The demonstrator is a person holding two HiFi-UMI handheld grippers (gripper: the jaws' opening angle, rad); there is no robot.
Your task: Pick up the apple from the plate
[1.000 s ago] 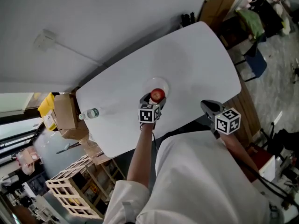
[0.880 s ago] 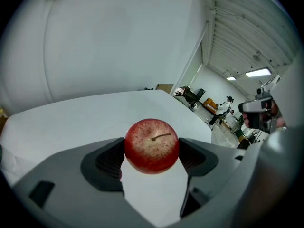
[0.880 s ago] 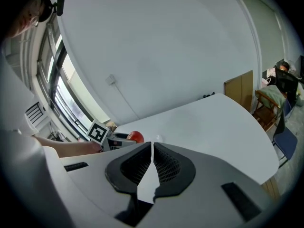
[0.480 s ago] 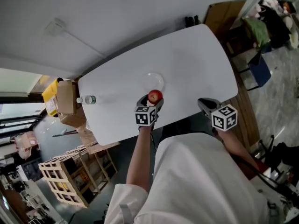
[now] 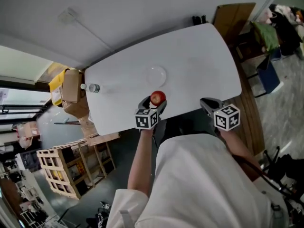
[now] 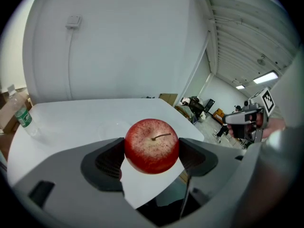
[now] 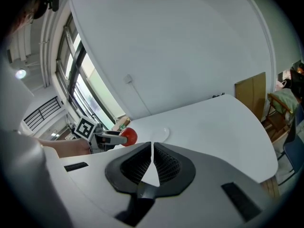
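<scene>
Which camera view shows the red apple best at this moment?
The left gripper view: the apple fills the centre, gripped between the jaws of the left gripper, with its stem and speckled skin clear. The head view shows it small from above. The right gripper view shows only a tiny red spot.

Skin of the round red apple (image 6: 152, 146): red with fine pale speckling; stem brown. Body of the left hand-held gripper (image 6: 152, 156): light grey, with dark grey ribbed pads (image 6: 108, 161). Its left marker cube (image 5: 146, 118): white with black squares. Same grey and dark ribbing on the right hand-held gripper (image 7: 152, 156); right marker cube (image 5: 227, 117) likewise black on white. The flat white counter (image 5: 199, 56) is plain. The round plate (image 5: 156, 75) is pale, near-transparent. The clear plastic bottle (image 6: 21, 114) carries a green label. The cardboard boxes (image 5: 71, 94) are brown.
</scene>
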